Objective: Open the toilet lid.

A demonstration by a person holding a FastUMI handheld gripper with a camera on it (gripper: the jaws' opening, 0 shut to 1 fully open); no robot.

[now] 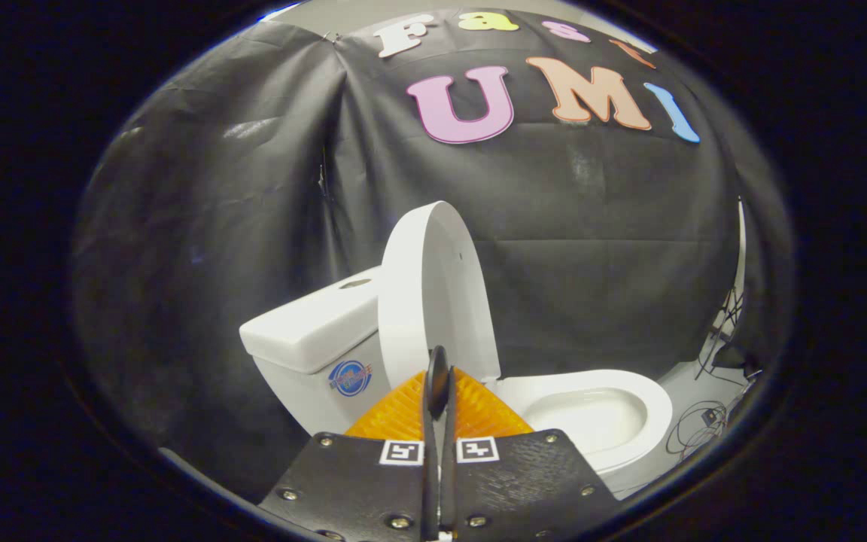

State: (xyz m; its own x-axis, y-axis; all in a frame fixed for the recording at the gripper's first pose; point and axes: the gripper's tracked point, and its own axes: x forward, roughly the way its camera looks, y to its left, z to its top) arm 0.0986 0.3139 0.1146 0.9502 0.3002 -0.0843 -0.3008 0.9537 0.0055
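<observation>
**Q:** What lies nearest, and how are the tongs set?

**A:** The gripper [439,376] sits nearest. Its two fingers are pressed together, almost no gap between them, and nothing is held. The tips rise in front of the lower edge of the lid [433,293] — whether they touch it cannot be told from this angle.

**Q:** Where is the lid itself?

**A:** Just beyond the fingertips, standing nearly upright and leaning back toward the tank [309,331]. Judged from this pose, the opening is essentially done: a lid past vertical rests by its own weight and needs no further support, which would explain why the fingers are closed rather than clamped on its rim.

**Q:** What does the raised lid expose?

**A:** The seat [633,395] and the bowl [591,418], lying open beside the fingers and below the lid.

**Q:** And farther off?

**A:** Behind the tank and lid hangs the black cloth wall [591,248] of the booth. Loose cables [704,421] trail on the floor [685,380] near the front of the seat — well apart from the gripper.
</observation>
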